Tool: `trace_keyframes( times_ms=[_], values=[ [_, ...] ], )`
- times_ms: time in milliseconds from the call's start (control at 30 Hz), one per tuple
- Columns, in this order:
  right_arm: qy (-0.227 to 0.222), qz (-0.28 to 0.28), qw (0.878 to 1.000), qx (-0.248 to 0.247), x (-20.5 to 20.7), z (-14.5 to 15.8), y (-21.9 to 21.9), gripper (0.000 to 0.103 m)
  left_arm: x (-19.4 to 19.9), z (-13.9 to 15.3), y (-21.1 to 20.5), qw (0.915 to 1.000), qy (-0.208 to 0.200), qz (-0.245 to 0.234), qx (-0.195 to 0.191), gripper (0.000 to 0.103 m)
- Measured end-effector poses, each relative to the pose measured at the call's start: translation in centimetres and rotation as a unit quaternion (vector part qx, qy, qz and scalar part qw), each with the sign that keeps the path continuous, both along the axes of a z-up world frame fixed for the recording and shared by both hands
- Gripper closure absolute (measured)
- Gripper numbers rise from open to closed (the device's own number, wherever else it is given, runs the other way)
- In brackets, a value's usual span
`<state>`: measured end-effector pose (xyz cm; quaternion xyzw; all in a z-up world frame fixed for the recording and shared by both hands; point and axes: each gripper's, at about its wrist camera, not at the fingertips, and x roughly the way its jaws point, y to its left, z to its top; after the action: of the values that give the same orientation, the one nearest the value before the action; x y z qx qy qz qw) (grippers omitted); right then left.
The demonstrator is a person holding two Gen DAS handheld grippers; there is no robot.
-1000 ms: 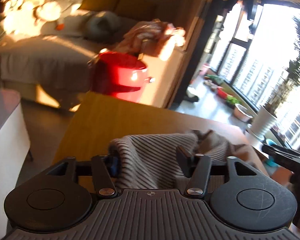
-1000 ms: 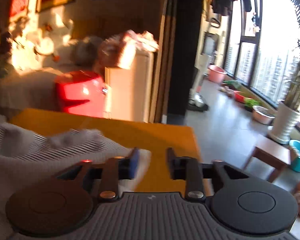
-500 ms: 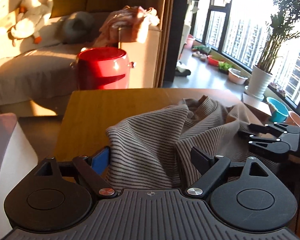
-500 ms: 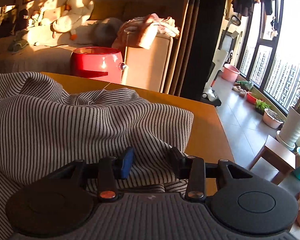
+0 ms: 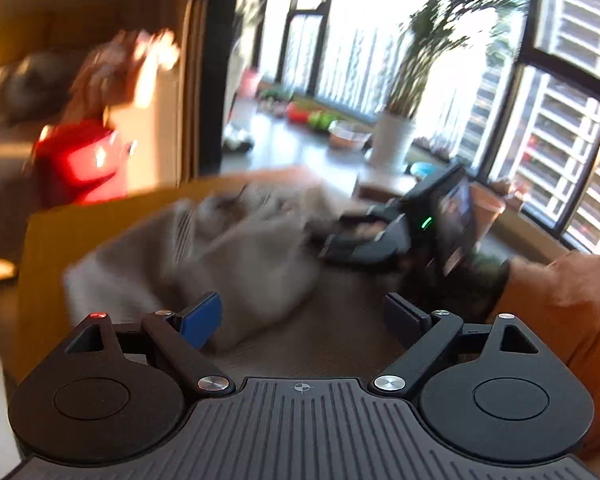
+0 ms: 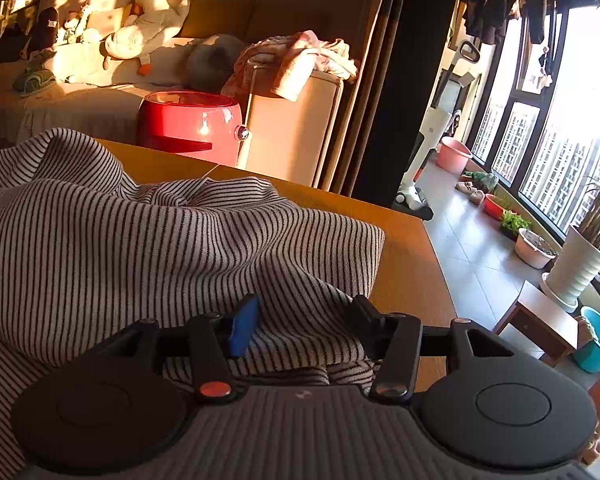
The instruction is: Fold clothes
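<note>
Lying bunched, striped garment (image 6: 148, 240) between right hand-held gripper (image 6: 304, 316) jaws (opening)

Low window sun, left view blurred

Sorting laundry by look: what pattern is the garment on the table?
The garment has thin dark stripes on a pale ground, clearest in the right wrist view.

My left gripper (image 5: 302, 316) has its jaws spread wide over bare table (image 5: 340, 332), nothing between them. The striped garment (image 5: 228, 256), blurred, lies bunched just beyond its left finger. Farther right I see my right gripper (image 5: 340, 236) at the cloth's edge, an orange sleeve (image 5: 560, 300) behind it.
</note>
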<state>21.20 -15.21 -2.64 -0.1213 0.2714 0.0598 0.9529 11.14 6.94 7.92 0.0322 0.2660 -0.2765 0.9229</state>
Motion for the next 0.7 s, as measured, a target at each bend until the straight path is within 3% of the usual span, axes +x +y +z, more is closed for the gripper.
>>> trace_keyframes(
  times_ms=[67,133,167,300,333,367,400,433,467,567,633,700],
  values=[
    [0.000,0.000,1.000,0.002,0.0,0.0,-0.1,0.048,1.1,0.8,-0.7,0.9968,-0.066,0.040,0.023,0.011],
    [0.001,0.000,1.000,0.004,0.0,0.0,-0.1,0.048,3.8,0.5,-1.1,0.9897,-0.107,0.078,0.055,0.011],
    [0.001,0.001,1.000,0.004,0.0,0.0,-0.2,0.048,5.7,-0.1,-1.4,0.9873,-0.106,0.093,0.074,0.011],
    [0.003,0.002,1.000,0.009,0.1,0.0,-0.3,0.046,13.0,-4.3,-1.1,0.9867,-0.030,0.110,0.116,0.012],
    [0.003,0.002,1.000,0.011,0.1,0.0,-0.3,0.046,14.2,-5.5,-0.9,0.9869,-0.009,0.108,0.120,0.016],
    [0.004,0.003,1.000,0.011,0.1,0.0,-0.3,0.046,15.1,-6.6,-0.9,0.9866,0.010,0.106,0.124,0.031],
    [0.005,0.003,1.000,0.012,0.2,0.0,-0.4,0.046,15.7,-7.5,-0.8,0.9860,0.025,0.104,0.128,0.070],
    [0.005,0.003,1.000,0.013,0.2,0.0,-0.4,0.046,16.1,-7.9,-0.4,0.9851,0.030,0.109,0.130,0.085],
    [0.005,0.003,1.000,0.013,0.2,0.0,-0.4,0.046,16.5,-8.2,0.0,0.9841,0.034,0.114,0.132,0.090],
    [0.006,0.004,1.000,0.014,0.3,0.0,-0.4,0.045,18.4,-6.8,4.6,0.9738,0.011,0.196,0.114,0.091],
    [0.008,0.008,1.000,0.013,0.3,0.0,-0.3,0.045,19.9,-6.9,7.7,0.9737,0.042,0.213,0.068,0.090],
    [0.009,0.011,1.000,0.010,0.3,0.0,-0.2,0.045,20.2,-7.8,8.7,0.9710,0.054,0.224,0.065,0.090]
  ],
)
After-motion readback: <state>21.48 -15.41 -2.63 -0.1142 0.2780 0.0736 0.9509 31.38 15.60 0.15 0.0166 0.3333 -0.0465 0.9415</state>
